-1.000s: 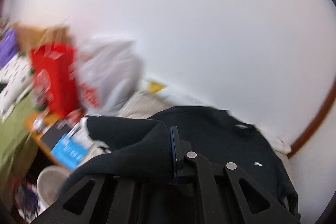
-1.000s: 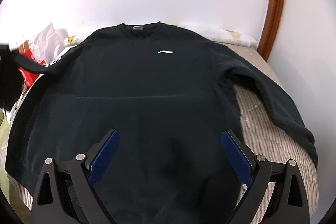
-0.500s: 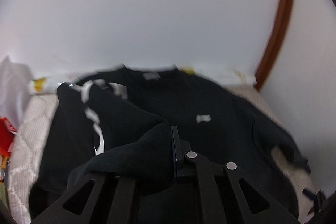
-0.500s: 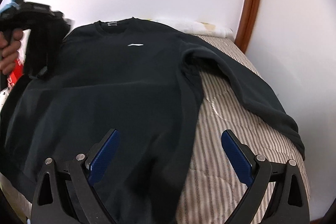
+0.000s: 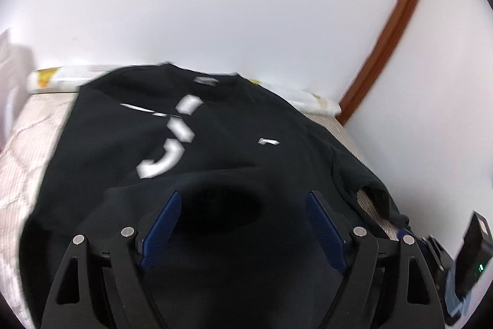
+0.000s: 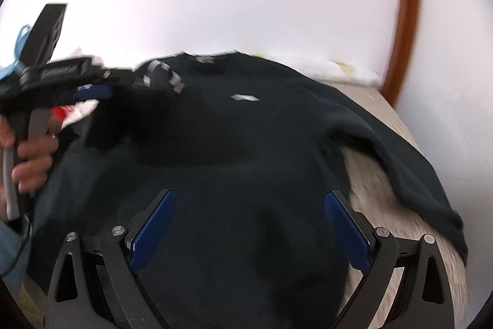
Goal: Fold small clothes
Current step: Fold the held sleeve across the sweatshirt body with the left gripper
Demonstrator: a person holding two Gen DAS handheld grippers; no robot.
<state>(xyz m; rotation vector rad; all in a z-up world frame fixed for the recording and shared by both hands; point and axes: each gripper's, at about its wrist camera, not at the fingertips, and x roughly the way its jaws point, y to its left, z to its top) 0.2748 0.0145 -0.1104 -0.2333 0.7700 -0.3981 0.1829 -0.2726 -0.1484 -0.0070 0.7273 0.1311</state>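
Observation:
A black sweatshirt (image 5: 252, 162) (image 6: 246, 144) lies face up on the striped bed (image 6: 379, 184). Its left sleeve (image 5: 172, 150), with white lettering, is folded across the chest. My left gripper (image 5: 245, 224) hovers over that sleeve's cuff (image 5: 222, 211); its jaws are opening, the cuff lies between them and the blue pads (image 5: 163, 224) do not press it. In the right wrist view a hand (image 6: 30, 162) holds the left gripper (image 6: 92, 91) at the left. My right gripper (image 6: 249, 233) stands open above the sweatshirt's lower body. The right sleeve (image 6: 409, 171) lies stretched out to the right.
A white wall rises behind the bed, with a brown wooden frame (image 5: 391, 30) (image 6: 406, 5) at the right. A white patterned cloth (image 5: 61, 76) lies along the head of the bed. Part of the right gripper's handle (image 5: 471, 248) shows at the lower right.
The left gripper swung the left sleeve from the left side across the chest, then its jaws went from shut on the cuff to wide apart. The right gripper stayed open.

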